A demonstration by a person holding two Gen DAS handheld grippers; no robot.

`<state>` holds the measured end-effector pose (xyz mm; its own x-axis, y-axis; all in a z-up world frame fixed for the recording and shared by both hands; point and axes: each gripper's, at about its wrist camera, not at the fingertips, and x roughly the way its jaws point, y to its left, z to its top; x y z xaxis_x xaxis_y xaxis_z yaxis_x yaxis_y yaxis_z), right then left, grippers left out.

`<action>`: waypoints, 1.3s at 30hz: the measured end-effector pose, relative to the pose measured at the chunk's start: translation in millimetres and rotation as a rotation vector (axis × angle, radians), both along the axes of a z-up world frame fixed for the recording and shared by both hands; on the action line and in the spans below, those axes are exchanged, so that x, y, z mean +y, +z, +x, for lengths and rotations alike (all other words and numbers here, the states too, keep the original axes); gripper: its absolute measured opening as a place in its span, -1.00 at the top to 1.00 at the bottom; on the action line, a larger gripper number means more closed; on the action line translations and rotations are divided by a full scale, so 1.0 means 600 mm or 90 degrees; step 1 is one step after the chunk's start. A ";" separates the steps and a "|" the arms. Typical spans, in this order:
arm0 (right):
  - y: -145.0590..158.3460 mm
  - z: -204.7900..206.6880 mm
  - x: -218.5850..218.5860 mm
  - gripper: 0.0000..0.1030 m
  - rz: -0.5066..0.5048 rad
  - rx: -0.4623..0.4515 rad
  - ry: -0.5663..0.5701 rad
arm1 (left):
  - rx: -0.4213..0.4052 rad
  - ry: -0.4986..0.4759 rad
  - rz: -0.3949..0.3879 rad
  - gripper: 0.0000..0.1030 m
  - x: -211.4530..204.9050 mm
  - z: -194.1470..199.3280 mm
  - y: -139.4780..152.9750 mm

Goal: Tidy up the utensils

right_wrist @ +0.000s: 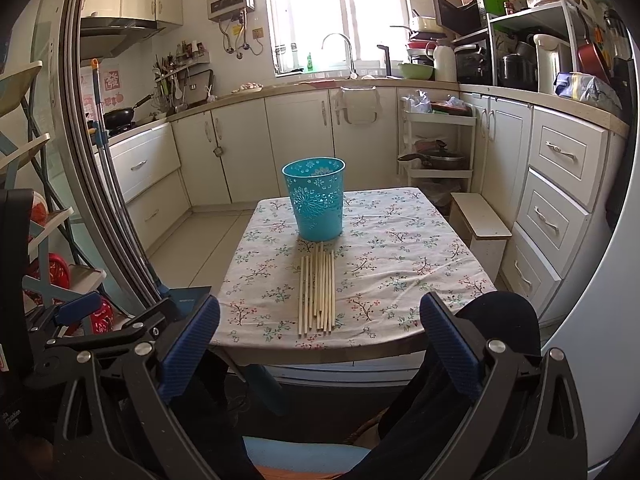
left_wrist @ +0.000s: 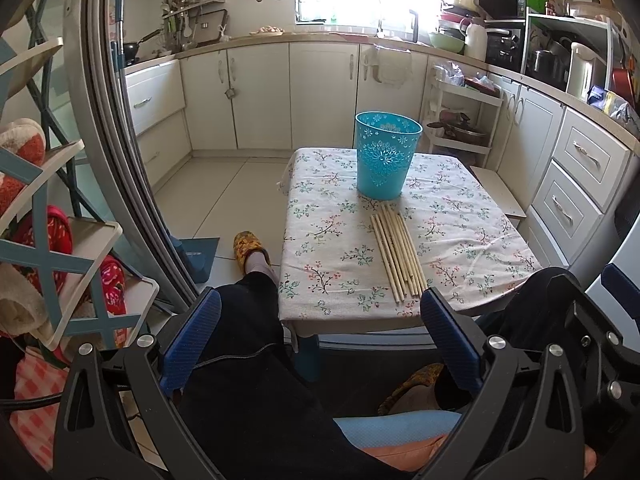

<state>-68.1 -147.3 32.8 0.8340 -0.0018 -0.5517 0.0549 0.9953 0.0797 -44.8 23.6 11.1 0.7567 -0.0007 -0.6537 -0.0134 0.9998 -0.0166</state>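
Several pale wooden chopsticks (left_wrist: 398,252) (right_wrist: 317,290) lie side by side on a small table under a floral cloth (left_wrist: 460,240) (right_wrist: 400,264). Just behind them stands an upright turquoise cup with cut-out flower patterns (left_wrist: 386,156) (right_wrist: 316,200). My left gripper (left_wrist: 320,328) hovers open in front of the table's near edge, above a person's dark-trousered legs, with nothing between its blue pads. My right gripper (right_wrist: 320,332) is also open and empty, level with the near edge, a short way back from the chopstick ends.
Cream kitchen cabinets (right_wrist: 296,140) wrap the back and right walls. A white trolley with a pan (right_wrist: 436,152) and a low white stool (right_wrist: 480,224) stand right of the table. A shoe rack (left_wrist: 60,220) and door frame are at left. A slippered foot (left_wrist: 250,250) rests on the floor.
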 end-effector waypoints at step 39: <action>-0.035 0.093 -0.025 -0.86 -0.006 0.029 0.025 | 0.032 -0.058 0.010 -0.87 -0.014 0.093 -0.046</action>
